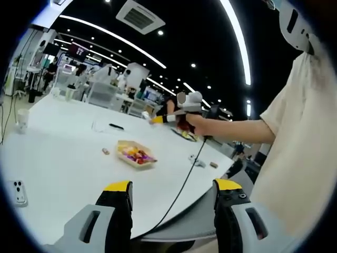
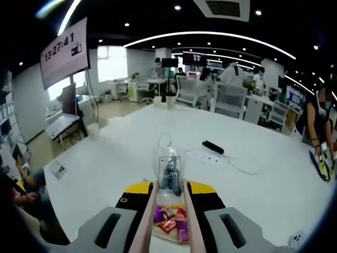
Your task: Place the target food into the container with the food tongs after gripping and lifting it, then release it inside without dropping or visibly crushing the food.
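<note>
A shallow tan tray (image 1: 129, 145) of colourful wrapped sweets (image 1: 137, 155) lies mid-table. My left gripper (image 1: 172, 185) hangs open above the table's near edge, with nothing between its yellow-tipped jaws. A person's hand holds my right gripper (image 1: 160, 119) up beyond the tray. In the right gripper view, my right gripper (image 2: 169, 188) is shut on pale pink food tongs (image 2: 147, 221). Their clear tips (image 2: 169, 161) meet above the tray's sweets (image 2: 171, 219). A small dark piece (image 2: 169, 178) seems caught between them, but I cannot tell what it is.
On the white table (image 1: 63, 158) lie a phone (image 1: 18, 192), a cup (image 1: 22, 118), a black remote (image 2: 213, 147), a white cable (image 2: 239, 164) and small bits (image 1: 213, 165). A black cord (image 1: 181, 187) runs off the near edge. A person (image 1: 300, 137) stands close on the right.
</note>
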Demonstrator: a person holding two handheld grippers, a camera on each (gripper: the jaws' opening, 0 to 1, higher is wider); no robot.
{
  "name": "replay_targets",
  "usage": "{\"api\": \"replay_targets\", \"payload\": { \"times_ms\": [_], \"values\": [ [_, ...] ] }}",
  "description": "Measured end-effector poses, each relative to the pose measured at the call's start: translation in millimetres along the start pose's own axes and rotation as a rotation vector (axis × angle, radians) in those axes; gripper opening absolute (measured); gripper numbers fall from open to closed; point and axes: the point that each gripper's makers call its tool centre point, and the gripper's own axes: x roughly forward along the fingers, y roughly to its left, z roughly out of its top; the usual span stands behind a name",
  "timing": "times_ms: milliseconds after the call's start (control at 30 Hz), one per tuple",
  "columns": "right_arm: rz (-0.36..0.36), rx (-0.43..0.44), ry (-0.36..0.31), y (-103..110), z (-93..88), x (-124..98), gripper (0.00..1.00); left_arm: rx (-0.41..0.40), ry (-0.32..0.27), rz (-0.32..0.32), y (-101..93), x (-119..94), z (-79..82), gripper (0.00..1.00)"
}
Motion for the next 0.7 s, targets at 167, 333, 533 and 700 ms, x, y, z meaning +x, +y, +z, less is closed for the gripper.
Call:
{"api": "replay_targets", "payload": {
  "times_ms": [167,333,533,700],
  "values": [
    [-0.004,0.002,-0.007,-1.2,3.5,2.5,0.25,0.000,0.004,0.000,0.3,-0.3,-1.3,0.61],
    [-0.002,-0.001,-0.009,-1.5,6.0,6.2,0.25,-0.006,0.002,0.006,0.7,-0.8,-0.7,0.61],
    [-0.008,-0.016,-0.012,-4.5,11.5,10.7,0.25,-0.010,0.004,0.010,1.2,-1.5,-1.6,0.61],
    [-0.009,-0.018,-0.016,-4.4,13.6,12.3,0.26,-0.016,0.002,0.013,1.8,-1.1,-1.9,0.61]
  ]
}}
